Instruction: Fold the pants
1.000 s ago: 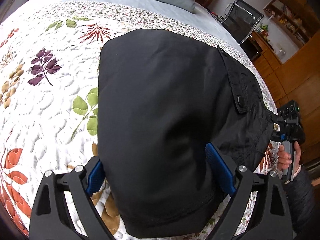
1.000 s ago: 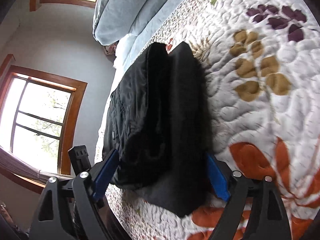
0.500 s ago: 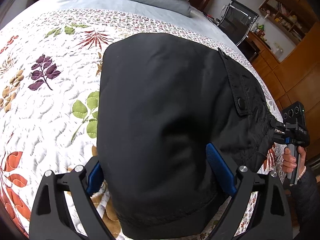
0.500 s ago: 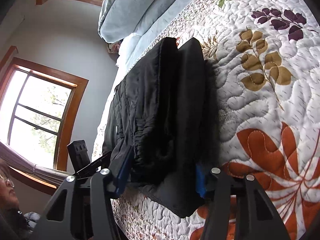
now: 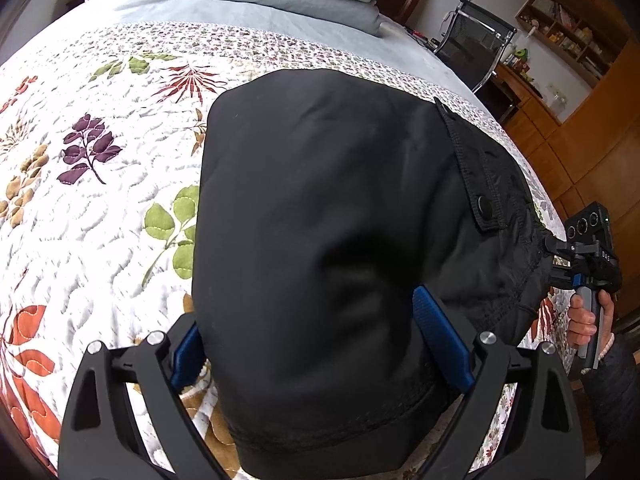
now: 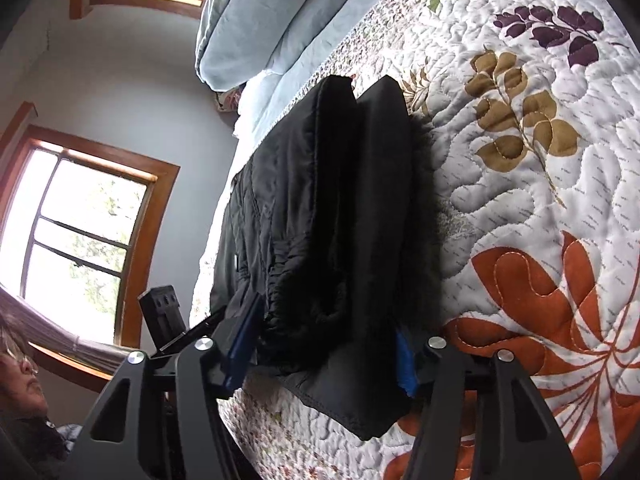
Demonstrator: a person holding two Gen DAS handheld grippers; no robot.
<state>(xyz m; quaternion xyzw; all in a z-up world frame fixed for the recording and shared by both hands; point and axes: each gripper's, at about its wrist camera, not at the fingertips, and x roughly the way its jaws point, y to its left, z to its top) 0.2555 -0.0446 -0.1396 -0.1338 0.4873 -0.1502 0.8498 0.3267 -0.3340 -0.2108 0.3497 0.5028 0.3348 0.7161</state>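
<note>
Since a second ago my right gripper (image 6: 320,356) has narrowed; its jaws are now opening slightly, still pinching the one pair of black pants (image 5: 320,216) folded on the quilted bed (image 5: 100,208). My left gripper (image 5: 320,348) straddles the near end, jaws wide, pads apparently not pressing; its left pad is half hidden.

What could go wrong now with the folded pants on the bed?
1. The right gripper has its jaws opening around the thick end of the black pants; the layers may slip out and unfold.
2. The left gripper straddles a wide bundle, so it may catch only part of the stack.
</note>
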